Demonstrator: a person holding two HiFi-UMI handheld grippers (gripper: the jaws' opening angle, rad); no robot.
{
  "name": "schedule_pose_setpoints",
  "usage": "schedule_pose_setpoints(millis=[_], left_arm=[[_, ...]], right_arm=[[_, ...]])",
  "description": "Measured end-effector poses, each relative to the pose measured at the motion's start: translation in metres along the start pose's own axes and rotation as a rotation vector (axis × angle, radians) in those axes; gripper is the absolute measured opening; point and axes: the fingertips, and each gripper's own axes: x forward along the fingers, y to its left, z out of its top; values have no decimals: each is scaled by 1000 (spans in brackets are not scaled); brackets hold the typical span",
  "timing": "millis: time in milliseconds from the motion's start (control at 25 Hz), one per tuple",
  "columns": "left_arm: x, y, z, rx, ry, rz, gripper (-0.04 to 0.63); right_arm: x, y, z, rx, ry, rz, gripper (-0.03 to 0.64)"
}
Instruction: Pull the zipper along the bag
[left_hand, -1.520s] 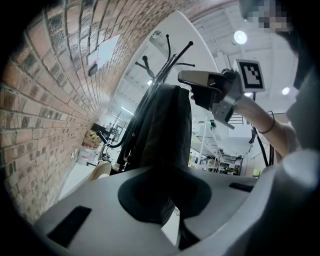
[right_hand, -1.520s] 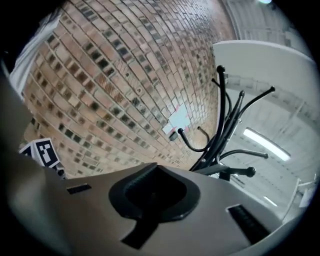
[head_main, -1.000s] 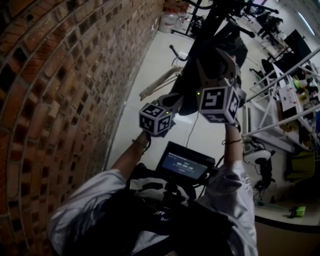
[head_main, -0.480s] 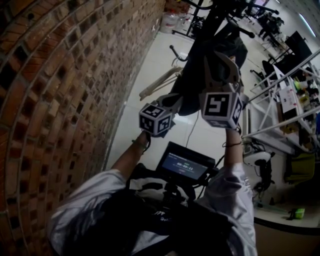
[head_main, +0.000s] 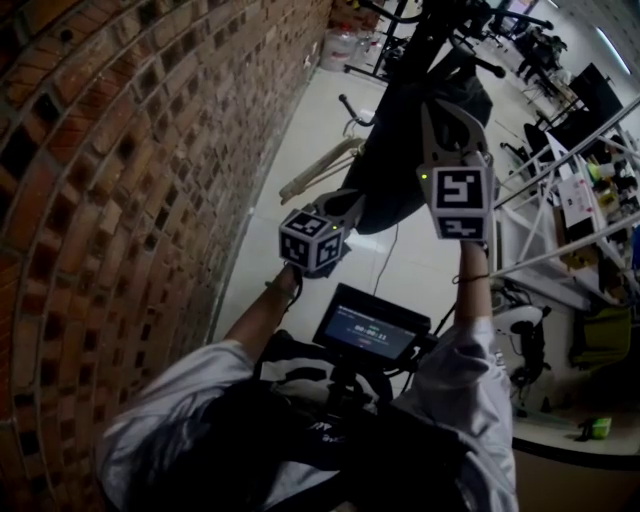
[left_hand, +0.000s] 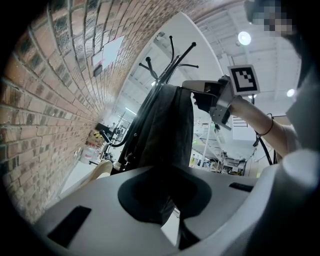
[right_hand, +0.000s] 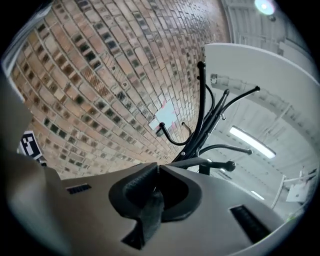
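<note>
**A:** Change since a second ago: the right hand-held gripper (right_hand: 156, 168) has been raised and turned, so its marker cube is now square to the head view. Its jaws, then spread wide, have been brought together. The left side is unchanged.

**B:** Left to right, then. What is logged first?

**A:** Brick wall (head_main: 120, 150) at far left. Next is the left hand-held gripper (head_main: 352, 203), clenched on the lower edge of the black bag (head_main: 395, 150). Fabric is seen pinched between its jaws in the left gripper view.

**B:** Reason for that hold?

**A:** Judged to be an anchor. The bag is hung from the coat rack (right_hand: 202, 100), clear of the floor, so it would likely swing or bunch if the zipper were pulled unbraced. The cloth is kept taut from below.

**B:** And at right?

**A:** The right hand-held gripper is set higher, against the bag's upper part. A dark tab (right_hand: 150, 212) is clamped between its closed jaws and trails back toward the camera. It is taken for the zipper pull, though no teeth or slider can be made out.

**B:** Stage?

**A:** Pull gripped; travel along the bag apparently not begun. The grips are placed well apart, probably so the track is stretched straight between them.
</note>
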Motion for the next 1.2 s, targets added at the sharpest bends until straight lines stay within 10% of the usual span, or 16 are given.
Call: schedule_pose_setpoints(millis=[280,480,640,1200], left_arm=[[1,2,-1,0,4,5,18],[1,1,-1,-11,-2,-1,18],[1,1,0,-8,-6,-3,18],[2,3,-3,-13,-2,2,18]], right_arm=[[-7,0,1,153,75,151,-17],[-16,-8,0,2,35,-22,-8],[-17,17,8,-31,4,27,162],[-15,-4,-5,-82,27,-9,40]])
